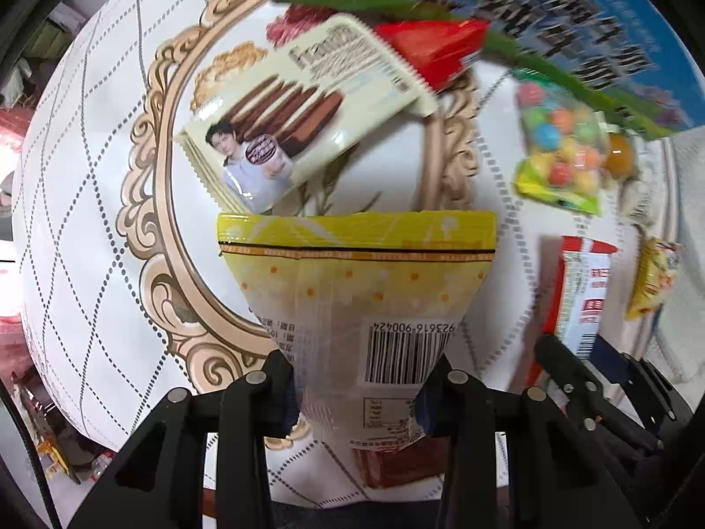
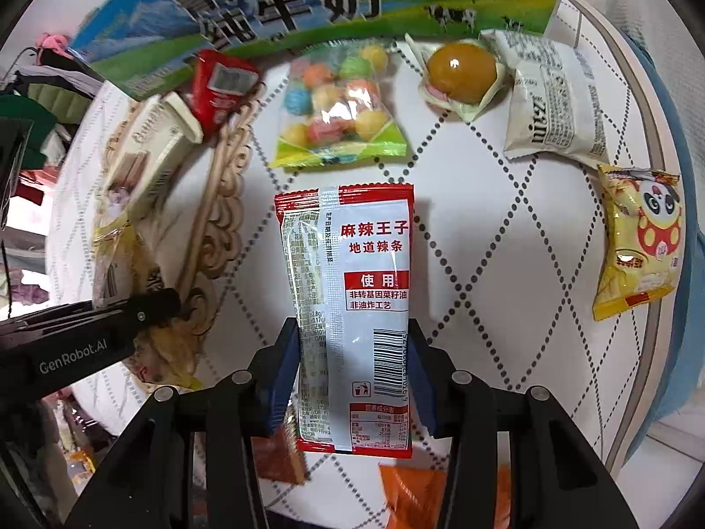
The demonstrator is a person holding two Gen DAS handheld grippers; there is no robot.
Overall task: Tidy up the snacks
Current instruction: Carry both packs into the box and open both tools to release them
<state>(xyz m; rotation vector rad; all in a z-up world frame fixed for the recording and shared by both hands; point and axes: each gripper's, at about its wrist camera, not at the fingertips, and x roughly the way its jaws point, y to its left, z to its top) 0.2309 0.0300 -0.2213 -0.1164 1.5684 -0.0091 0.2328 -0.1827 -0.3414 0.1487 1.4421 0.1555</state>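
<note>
My left gripper [image 1: 357, 392] is shut on a yellow snack bag [image 1: 352, 282] with a barcode, held above the white table near the gold oval frame print [image 1: 163, 203]. A cream chocolate-wafer pack [image 1: 304, 114] and a red packet [image 1: 436, 48] lie inside that oval. My right gripper [image 2: 352, 379] is shut on a red-and-white spicy strip packet [image 2: 352, 291], held over the table. The left gripper's body [image 2: 88, 330] shows at the left of the right wrist view, with the yellow bag [image 2: 114, 255] beside it.
A blue-green milk carton box [image 2: 273, 4] stands at the back. In front lie a bag of coloured balls [image 2: 339, 101], a jelly cup [image 2: 462, 70], a white snack pack [image 2: 551, 101] and a yellow panda bag [image 2: 639, 238]. An orange packet [image 2: 418, 489] lies near the front edge.
</note>
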